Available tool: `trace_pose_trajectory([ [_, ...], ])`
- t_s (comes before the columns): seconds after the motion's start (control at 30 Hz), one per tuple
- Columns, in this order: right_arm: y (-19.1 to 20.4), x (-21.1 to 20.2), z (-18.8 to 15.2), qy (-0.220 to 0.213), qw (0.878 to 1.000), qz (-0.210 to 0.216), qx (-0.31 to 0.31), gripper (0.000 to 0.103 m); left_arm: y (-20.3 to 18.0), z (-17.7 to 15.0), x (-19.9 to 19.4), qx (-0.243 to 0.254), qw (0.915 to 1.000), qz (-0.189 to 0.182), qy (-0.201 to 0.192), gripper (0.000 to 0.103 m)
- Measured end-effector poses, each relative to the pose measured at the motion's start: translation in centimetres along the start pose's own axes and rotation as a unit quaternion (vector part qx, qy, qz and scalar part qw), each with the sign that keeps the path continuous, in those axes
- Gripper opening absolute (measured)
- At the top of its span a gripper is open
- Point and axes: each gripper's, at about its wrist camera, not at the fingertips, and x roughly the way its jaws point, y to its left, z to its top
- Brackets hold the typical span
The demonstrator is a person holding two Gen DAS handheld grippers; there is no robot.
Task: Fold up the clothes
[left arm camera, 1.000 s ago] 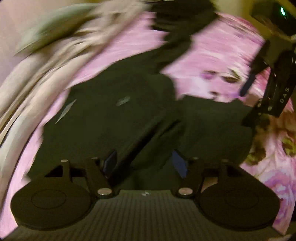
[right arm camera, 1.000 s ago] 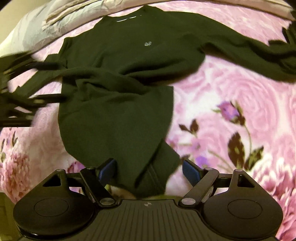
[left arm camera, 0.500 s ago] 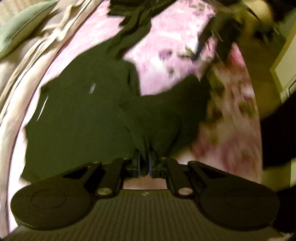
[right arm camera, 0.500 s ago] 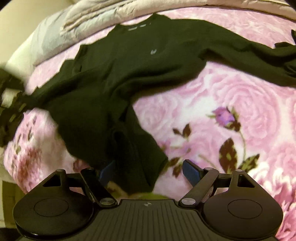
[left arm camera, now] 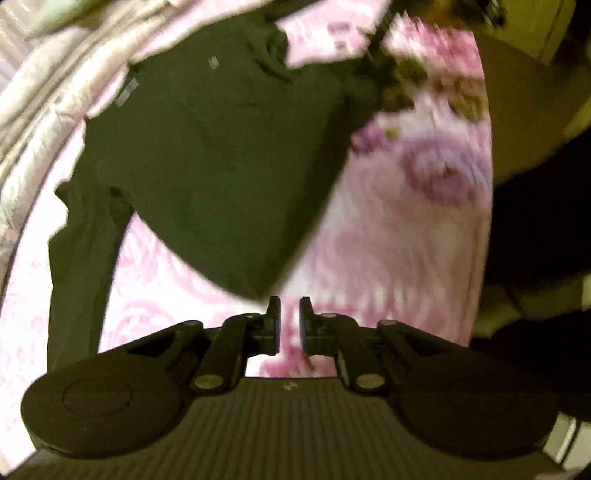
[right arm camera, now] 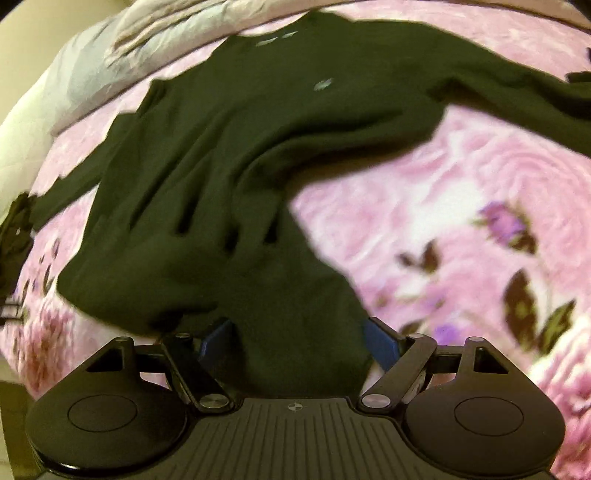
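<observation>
Bed fills most of both views, covered by a pink floral blanket [right arm camera: 461,177] with big rose print, purple blooms and dark leaves. Rumpled pale bedding [right arm camera: 122,48], grey-white and creased, is bunched along the far edge; it shows again as cream-pink folds [left arm camera: 48,96] at upper left in the left view. Plain cream wall [right arm camera: 44,33] behind the bedding. Past the bed's right edge, a tan floor [left arm camera: 517,110], blurred. Pale upright panel [left arm camera: 561,33] at top right, too smeared to identify. Warm, dim indoor light.

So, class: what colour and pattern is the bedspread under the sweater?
Pink with a rose print, clearest in the right wrist view.
</observation>
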Motion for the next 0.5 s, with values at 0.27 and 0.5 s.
trace_pose_trajectory([
  [0.27, 5.3, -1.5, -5.0, 0.048, 0.998, -0.012, -0.027, 0.082, 4.7, 4.5, 5.8, -0.067, 0.997, -0.015, -0.036, 0.068],
  [0.5, 4.3, -4.5, -7.0, -0.008, 0.999, -0.046, 0.017, 0.082, 7.8, 5.3, 10.6, -0.182, 0.9803, -0.073, 0.028, 0.003],
])
